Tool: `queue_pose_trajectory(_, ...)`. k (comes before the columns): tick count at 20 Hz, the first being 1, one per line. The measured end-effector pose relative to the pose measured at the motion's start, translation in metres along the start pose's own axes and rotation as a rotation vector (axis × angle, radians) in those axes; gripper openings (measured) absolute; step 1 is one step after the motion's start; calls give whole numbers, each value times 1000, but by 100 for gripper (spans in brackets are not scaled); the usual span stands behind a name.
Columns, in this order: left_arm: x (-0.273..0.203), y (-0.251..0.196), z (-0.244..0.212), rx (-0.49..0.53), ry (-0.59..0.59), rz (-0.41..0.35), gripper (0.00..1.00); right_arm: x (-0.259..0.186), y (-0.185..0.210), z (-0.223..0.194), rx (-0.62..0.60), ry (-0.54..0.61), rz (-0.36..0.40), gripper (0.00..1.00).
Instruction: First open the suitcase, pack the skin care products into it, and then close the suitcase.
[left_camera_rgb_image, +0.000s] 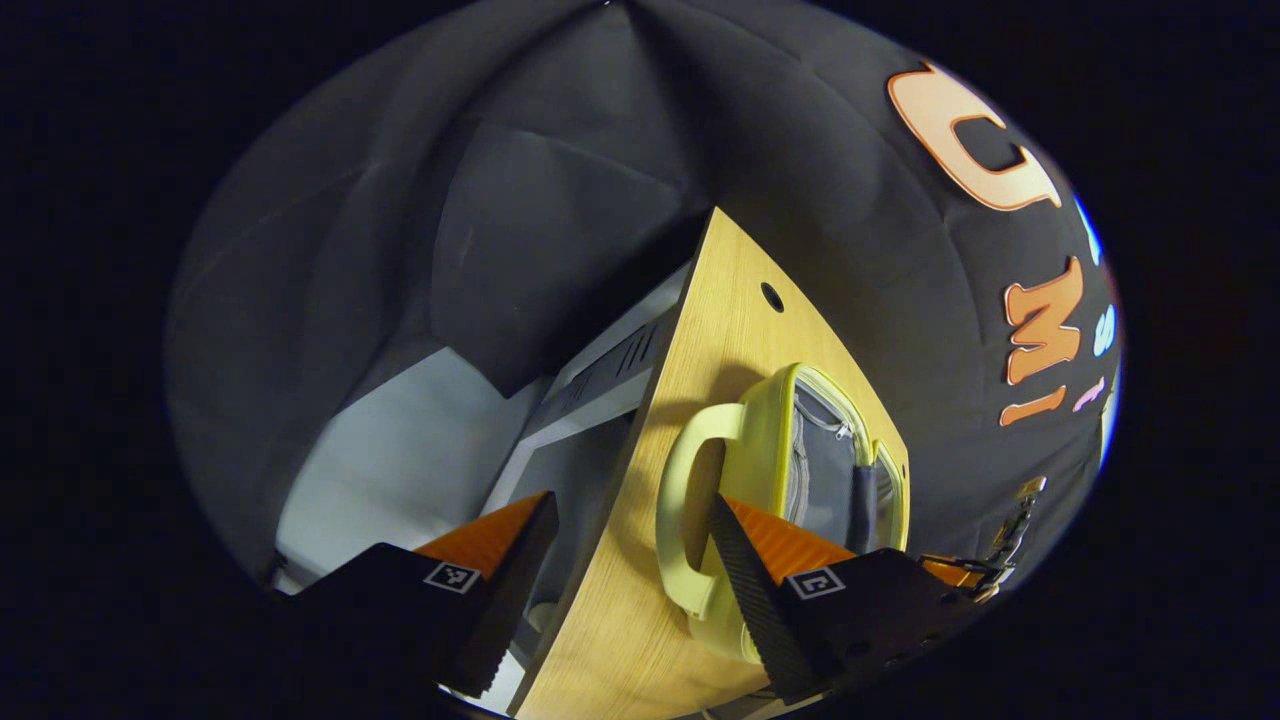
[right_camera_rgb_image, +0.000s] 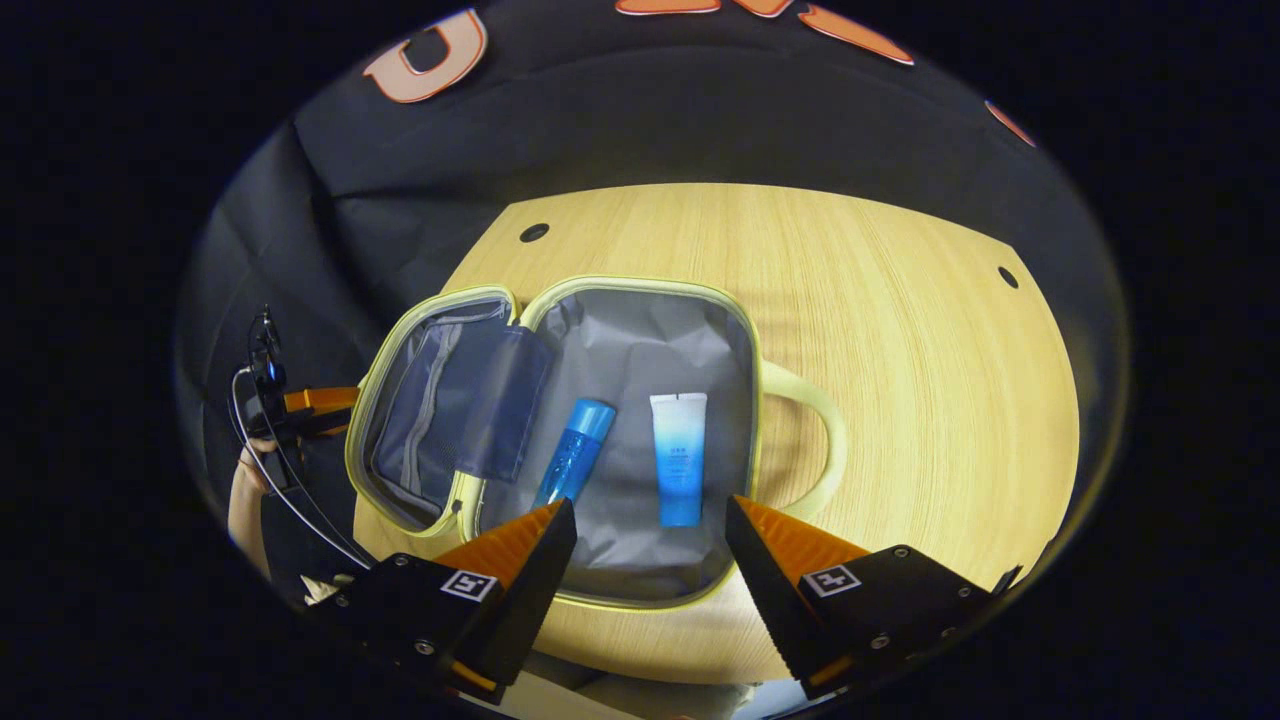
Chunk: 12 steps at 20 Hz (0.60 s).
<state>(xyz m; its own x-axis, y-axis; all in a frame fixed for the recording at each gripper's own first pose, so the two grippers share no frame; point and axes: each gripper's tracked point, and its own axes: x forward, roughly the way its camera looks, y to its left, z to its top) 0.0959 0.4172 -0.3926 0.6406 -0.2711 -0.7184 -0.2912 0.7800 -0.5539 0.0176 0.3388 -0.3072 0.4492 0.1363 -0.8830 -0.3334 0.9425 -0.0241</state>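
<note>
Right gripper view takes the scene from above: at nine o'clock the left gripper (right_camera_rgb_image: 300, 405) shows small beside the case, with part of a hand behind it, and from here I cannot tell how its jaws stand. Next comes the pale yellow suitcase (right_camera_rgb_image: 745, 400), a small zip case lying open on the wooden table (right_camera_rgb_image: 930, 330), its grey-lined lid (right_camera_rgb_image: 440, 410) folded out toward eight o'clock. In the main compartment lie a blue bottle (right_camera_rgb_image: 572, 452) and, just beside it toward three o'clock, a white-to-blue tube (right_camera_rgb_image: 680, 458), apart from each other. The carry handle (right_camera_rgb_image: 815, 440) loops out at three o'clock. The right gripper (right_camera_rgb_image: 650, 560) hangs at six o'clock with jaws wide and nothing in them. In the left gripper view, the left gripper (left_camera_rgb_image: 630, 560) is likewise spread wide and empty, one finger lying near the handle. The case looks soft-walled and light, so the lid would likely flop; its rim seems the surest hold for closing. The products look light and smooth, perhaps slippery. The lid's strap (right_camera_rgb_image: 505, 400) may catch in the seam.
</note>
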Motion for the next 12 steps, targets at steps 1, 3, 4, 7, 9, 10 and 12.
queue_pose_trajectory(1, 3, -2, 0, 0, 4, -8, 95, -1, -4, -2, 13, 2, -6, 96)
queue_pose_trajectory(3, 9, -1, 1, -3, 12, 10, 95, -2, -10, -6, 29, 3, -14, 95)
queue_pose_trajectory(4, 12, 0, 1, -5, 16, 18, 95, -4, -12, -7, 32, 3, -16, 96)
queue_pose_trajectory(7, 17, -9, -1, -34, 30, 0, 73, -6, -16, -8, 41, -6, -21, 96)
queue_pose_trajectory(9, 20, -19, -5, -56, 39, -18, 72, -8, -19, -9, 58, -7, -20, 96)
queue_pose_trajectory(10, 25, -8, -6, -70, 41, 53, 46, -9, -22, -11, 59, -2, -29, 96)
queue_pose_trajectory(12, 16, -7, -10, -110, 84, 136, 16, -12, -24, -11, 45, -10, -36, 96)
